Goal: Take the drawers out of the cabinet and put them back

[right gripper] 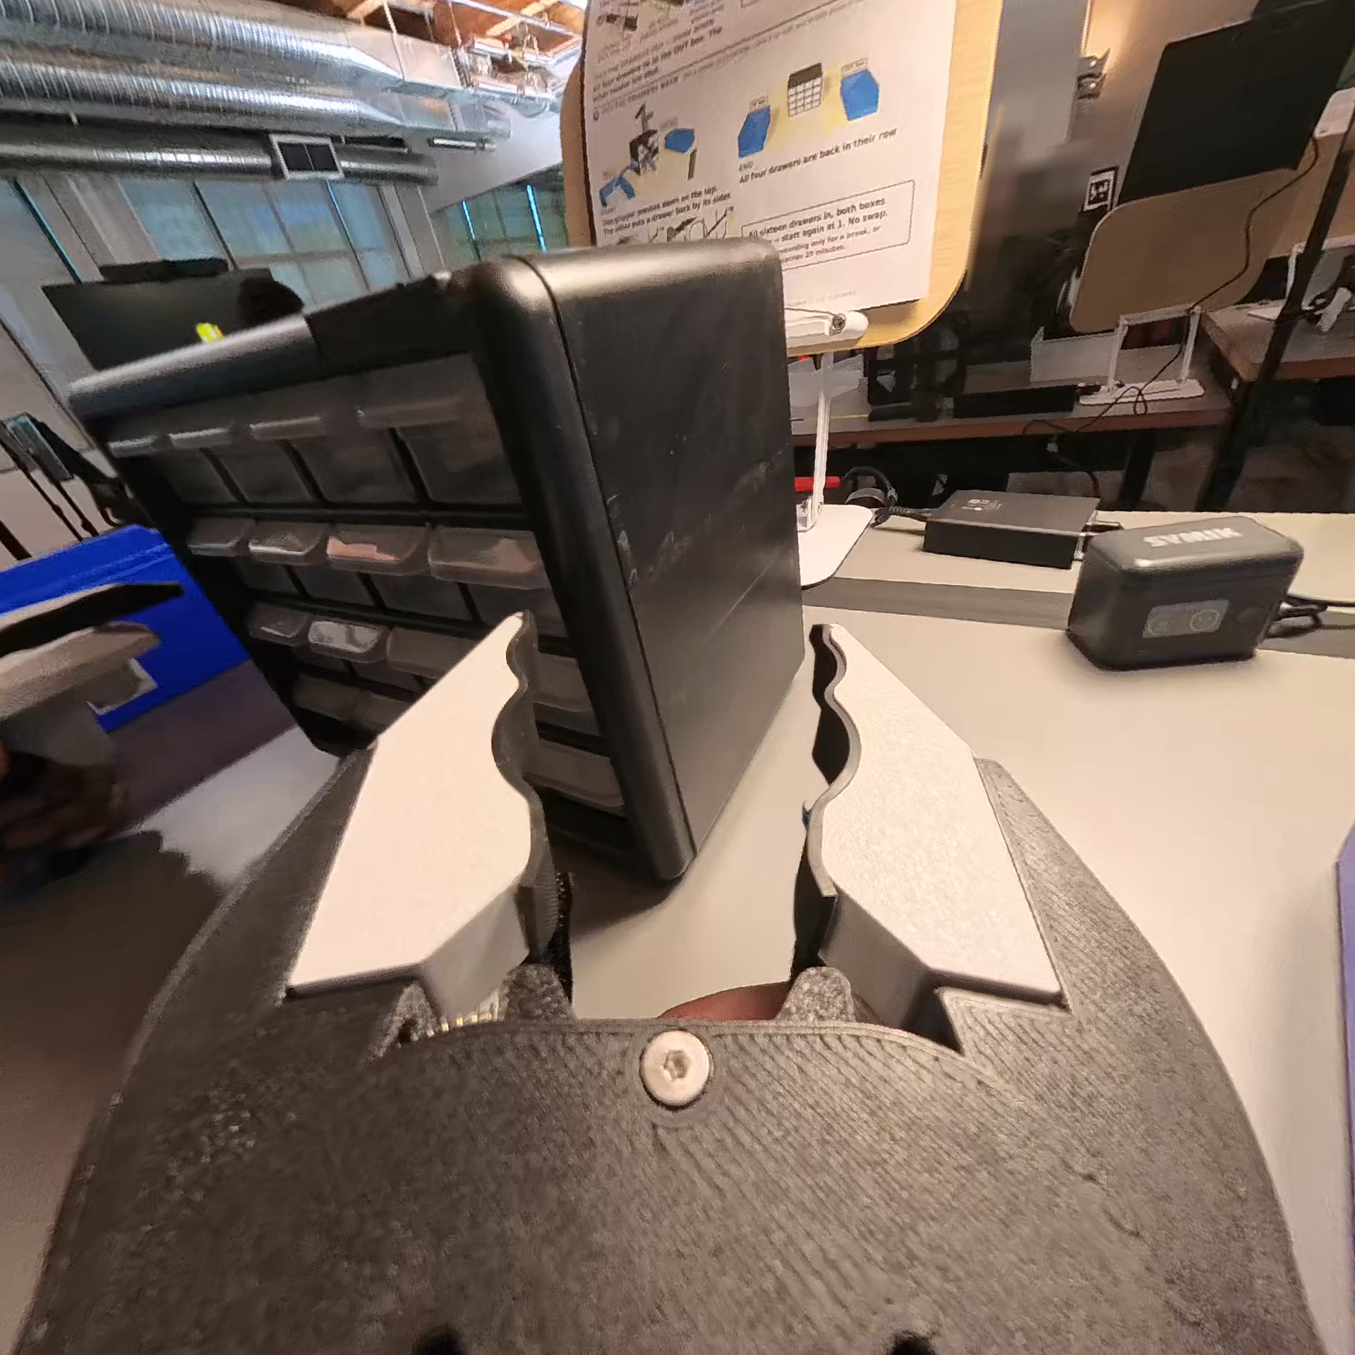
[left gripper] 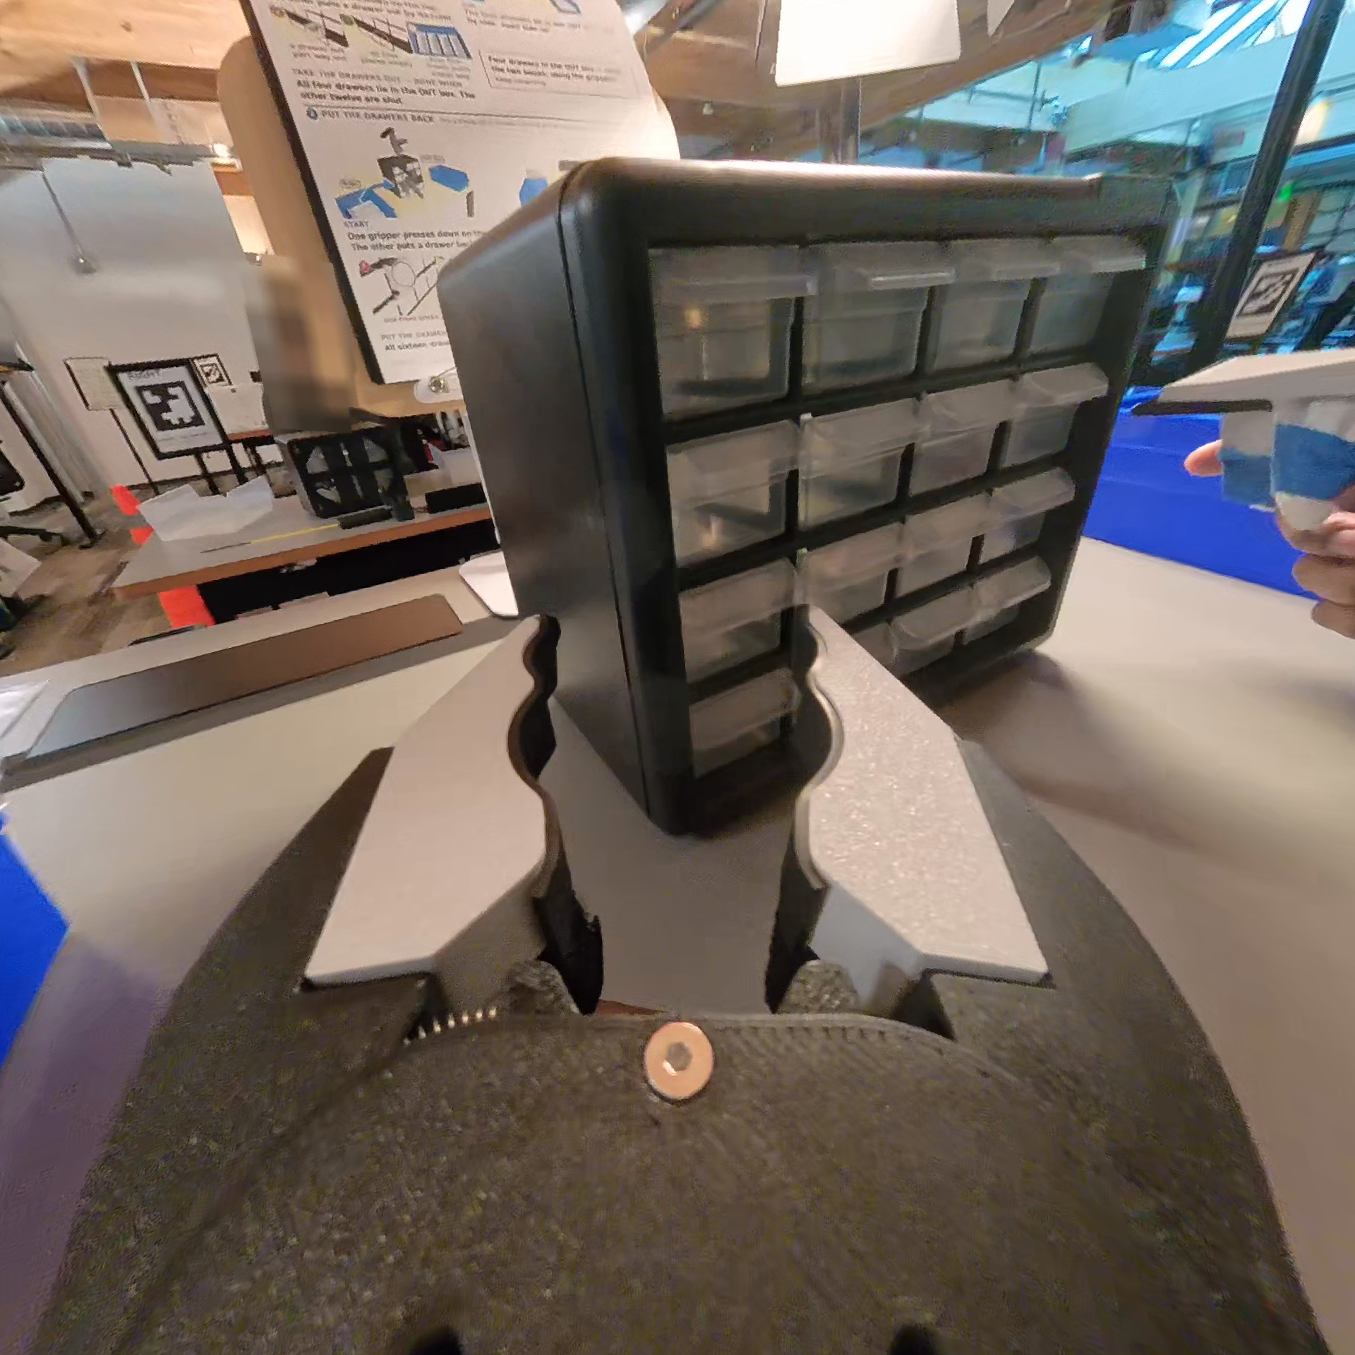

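Note:
The black cabinet (left gripper: 528,410) stands upright on the grey table (left gripper: 220,806), and its clear drawers (left gripper: 726,330) all sit in their slots. My left gripper (left gripper: 678,623) is open and empty. It is low in front of the cabinet's front left corner, which shows between the fingers (left gripper: 454,806). In the right wrist view the cabinet (right gripper: 682,513) shows its scuffed side panel. My right gripper (right gripper: 674,627) is open and empty, and the cabinet's front right corner shows between its fingers (right gripper: 902,806). Each gripper shows at the edge of the other's view: the right one (left gripper: 1246,410) and the left one (right gripper: 66,660).
A blue box (left gripper: 1173,498) stands right of the cabinet and another blue box (right gripper: 147,579) left of it. A grey device (right gripper: 1180,586) and a black adapter (right gripper: 1004,528) with cables lie at the back right. An instruction board (right gripper: 770,132) on a white stand rises behind the cabinet.

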